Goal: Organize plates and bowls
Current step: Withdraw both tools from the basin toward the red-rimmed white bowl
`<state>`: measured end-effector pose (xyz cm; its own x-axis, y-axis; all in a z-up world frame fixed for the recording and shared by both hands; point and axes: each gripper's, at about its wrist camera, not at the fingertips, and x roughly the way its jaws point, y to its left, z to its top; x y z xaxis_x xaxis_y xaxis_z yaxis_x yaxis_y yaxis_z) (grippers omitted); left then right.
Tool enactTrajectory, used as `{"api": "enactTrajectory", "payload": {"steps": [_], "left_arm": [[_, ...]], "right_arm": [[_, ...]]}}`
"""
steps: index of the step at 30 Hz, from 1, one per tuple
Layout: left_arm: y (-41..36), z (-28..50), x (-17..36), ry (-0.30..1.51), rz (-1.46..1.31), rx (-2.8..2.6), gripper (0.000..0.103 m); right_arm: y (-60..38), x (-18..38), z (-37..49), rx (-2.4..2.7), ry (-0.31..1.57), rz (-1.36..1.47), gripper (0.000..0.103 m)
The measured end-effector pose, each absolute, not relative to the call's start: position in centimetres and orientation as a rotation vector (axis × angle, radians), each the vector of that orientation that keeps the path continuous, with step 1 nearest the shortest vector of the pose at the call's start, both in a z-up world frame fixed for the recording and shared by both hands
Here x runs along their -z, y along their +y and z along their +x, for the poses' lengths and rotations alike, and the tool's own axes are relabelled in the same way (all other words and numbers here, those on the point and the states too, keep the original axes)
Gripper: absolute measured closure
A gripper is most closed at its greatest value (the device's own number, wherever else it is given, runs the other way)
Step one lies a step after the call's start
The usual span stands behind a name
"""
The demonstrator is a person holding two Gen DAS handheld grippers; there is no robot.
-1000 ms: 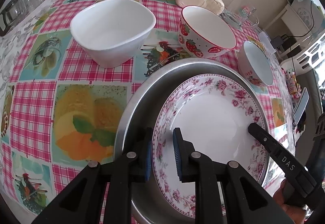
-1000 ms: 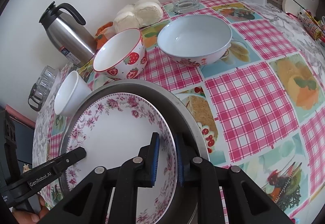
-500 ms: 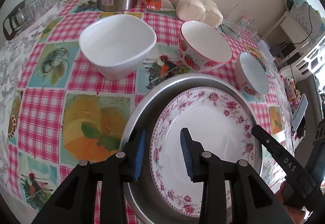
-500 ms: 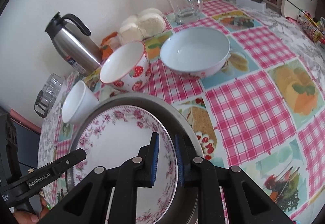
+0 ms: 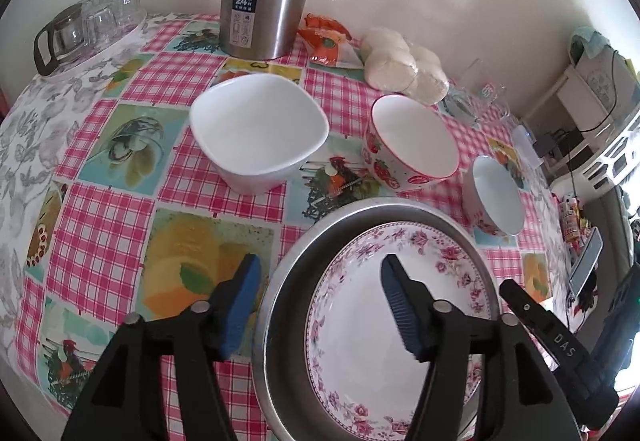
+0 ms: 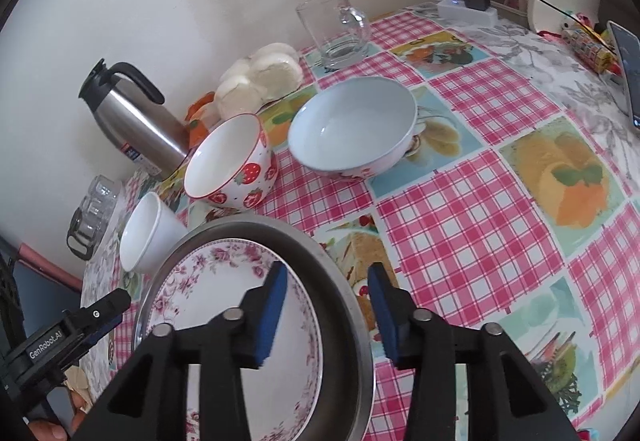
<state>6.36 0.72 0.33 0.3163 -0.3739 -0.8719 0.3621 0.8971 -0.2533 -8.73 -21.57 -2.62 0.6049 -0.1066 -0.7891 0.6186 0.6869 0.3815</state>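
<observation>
Showing both grippers parted, only the right wrist view shows the glass mug whole.

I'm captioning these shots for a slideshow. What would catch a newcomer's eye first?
Probably the floral-rimmed white plate lying in the round metal pan at the table's near edge, with both open grippers above its rims. Behind it sit the strawberry-patterned bowl and the plain white square bowl, all on a loud pink checked tablecloth.

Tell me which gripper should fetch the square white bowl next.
Left, probably. The left gripper, jaws just opened and empty, has the square white bowl directly ahead; from the right gripper it sits beyond the metal tray.
</observation>
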Motion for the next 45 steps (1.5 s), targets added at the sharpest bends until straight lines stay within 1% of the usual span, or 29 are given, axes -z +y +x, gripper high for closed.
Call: {"api": "enactTrajectory", "payload": {"steps": [1,2,6,8,12,13,15,16,17,23,35,39,41,45], "left_arm": [[0.7,6.4,-0.1,1.159,-0.005,0.473,0.032],[0.7,6.5,0.1,1.168,0.006,0.451,0.03],[1.3,7.0,0.6,1.179,0.02,0.373,0.028],[1.7,7.1,0.7,1.178,0.013,0.355,0.022],[1.8,7.1,0.7,1.168,0.032,0.332,0.02],[1.7,7.1,0.7,1.165,0.04,0.328,0.019],[1.6,7.1,0.7,1.159,0.058,0.321,0.015],[1.5,7.1,0.7,1.156,0.063,0.318,0.011],[1.5,7.1,0.7,1.153,0.067,0.316,0.01],[1.4,7.0,0.7,1.144,0.091,0.302,0.009],[-0.2,6.2,0.1,1.106,0.122,0.335,0.009],[-0.6,6.6,-0.3,1.096,0.085,0.325,0.008],[-0.8,6.8,-0.7,1.076,0.059,0.327,0.008],[-1.9,7.2,-1.7,0.973,0.064,0.314,0.008]], "right_arm": [[-21.7,2.7,-8.7,0.465,0.823,0.703,0.044],[-21.8,2.8,-8.7,0.47,0.827,0.704,0.039],[-22.1,3.2,-8.7,0.487,0.849,0.706,0.026],[-22.2,3.4,-8.7,0.494,0.857,0.708,0.017],[-22.3,3.6,-8.8,0.5,0.864,0.707,0.01],[-22.3,3.6,-8.7,0.5,0.866,0.706,0.007],[-22.3,3.6,-8.7,0.498,0.87,0.7,0.004],[-22.3,3.6,-8.6,0.497,0.871,0.695,0.003],[-22.3,3.6,-8.6,0.497,0.872,0.691,0.002],[-22.2,3.6,-8.5,0.485,0.877,0.672,0.0],[-21.8,2.7,-8.0,0.434,0.844,0.618,0.0],[-21.7,2.0,-7.8,0.445,0.823,0.582,0.0],[-21.8,1.7,-7.8,0.457,0.802,0.569,0.0],[-22.6,0.9,-8.2,0.468,0.742,0.592,0.0]]}}
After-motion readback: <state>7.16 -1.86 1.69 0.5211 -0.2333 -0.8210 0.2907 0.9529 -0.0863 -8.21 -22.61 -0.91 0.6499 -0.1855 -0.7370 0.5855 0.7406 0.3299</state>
